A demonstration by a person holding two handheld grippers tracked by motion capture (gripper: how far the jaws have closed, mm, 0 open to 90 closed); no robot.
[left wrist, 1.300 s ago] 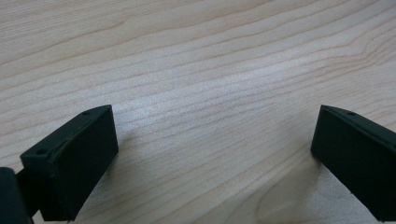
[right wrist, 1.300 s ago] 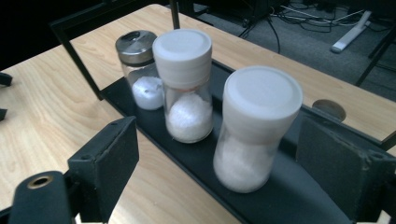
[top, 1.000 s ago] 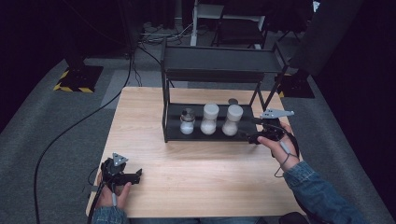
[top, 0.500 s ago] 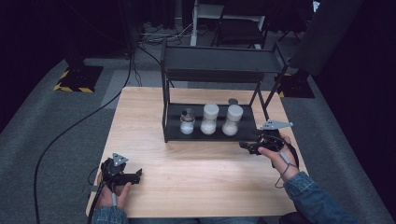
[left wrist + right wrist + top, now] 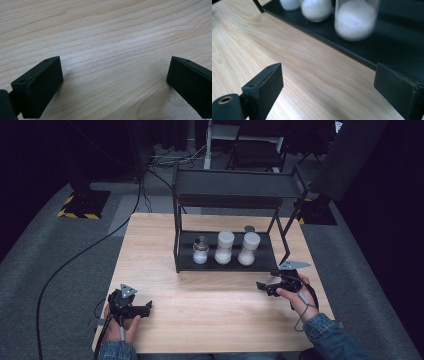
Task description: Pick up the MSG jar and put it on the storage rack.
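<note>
Right gripper [image 5: 261, 286]: your fingers [image 5: 263, 86] are spread and have just been opening, nothing between them, low over the bench [image 5: 210, 312] in front of the rack [image 5: 227, 262].
Jars: three jars [image 5: 223, 248] with white filling stand in a row on the rack's bottom shelf, the right jar [image 5: 355, 18] nearest your right gripper.
Left gripper [image 5: 146, 307]: your fingers [image 5: 40, 85] are spread, empty, at the bench's near left corner.

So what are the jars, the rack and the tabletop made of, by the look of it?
The three jars look like clear glass or hard plastic: the white powder shows through smooth, glossy walls. The rack seems to be matt black painted metal, with thin straight legs and flat shelves. The tabletop looks like light wood or wood laminate, with a visible grain.
</note>
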